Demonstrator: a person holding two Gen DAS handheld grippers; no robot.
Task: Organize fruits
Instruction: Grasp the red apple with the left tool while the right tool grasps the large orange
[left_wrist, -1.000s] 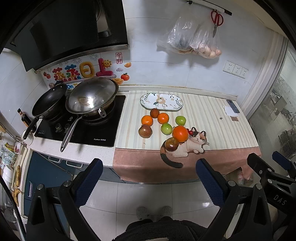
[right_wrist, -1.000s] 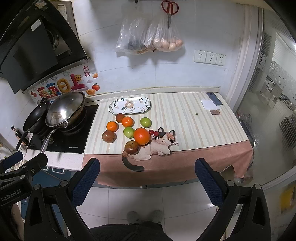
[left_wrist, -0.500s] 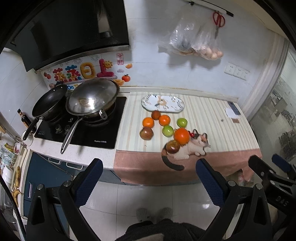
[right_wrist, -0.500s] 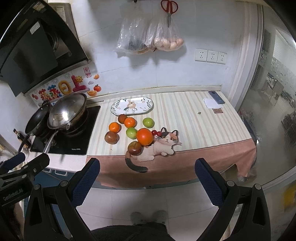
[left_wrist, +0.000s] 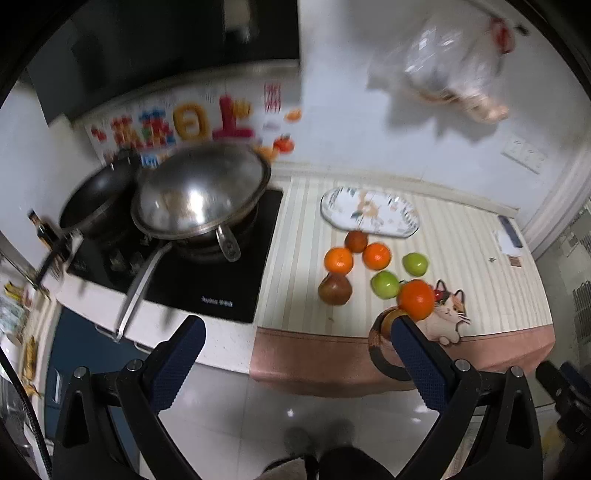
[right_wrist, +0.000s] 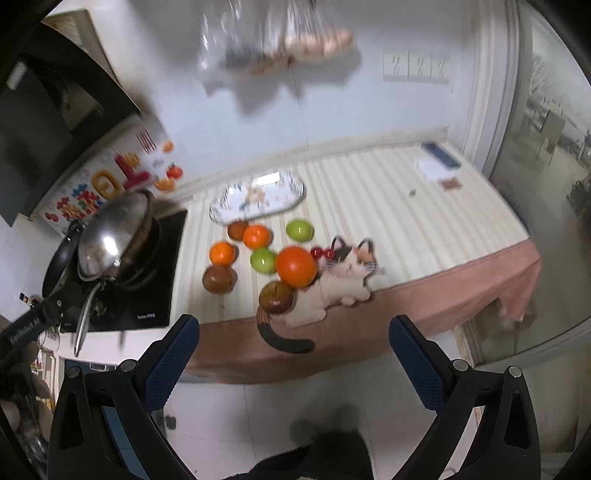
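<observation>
Several fruits lie on the striped counter cloth: a large orange (left_wrist: 415, 299) (right_wrist: 296, 266), two small oranges (left_wrist: 338, 260) (right_wrist: 222, 253), two green apples (left_wrist: 385, 283) (right_wrist: 299, 230), brown fruits (left_wrist: 335, 289) (right_wrist: 219, 278) and two cherries (right_wrist: 321, 253). An oval patterned plate (left_wrist: 369, 215) (right_wrist: 256, 198) sits empty behind them. My left gripper (left_wrist: 295, 347) and right gripper (right_wrist: 293, 343) are both open and empty, held over the floor in front of the counter.
A steel wok (left_wrist: 201, 192) and a black pan (left_wrist: 98, 195) stand on the cooktop at left. A cat-shaped mat (right_wrist: 343, 284) lies at the counter's front edge. Bags (left_wrist: 443, 74) hang on the wall. A phone (right_wrist: 441, 155) lies at far right.
Both grippers have moved closer to the counter, so the fruits look larger. The views are motion-blurred. Both stay open and the fruits have not moved.
</observation>
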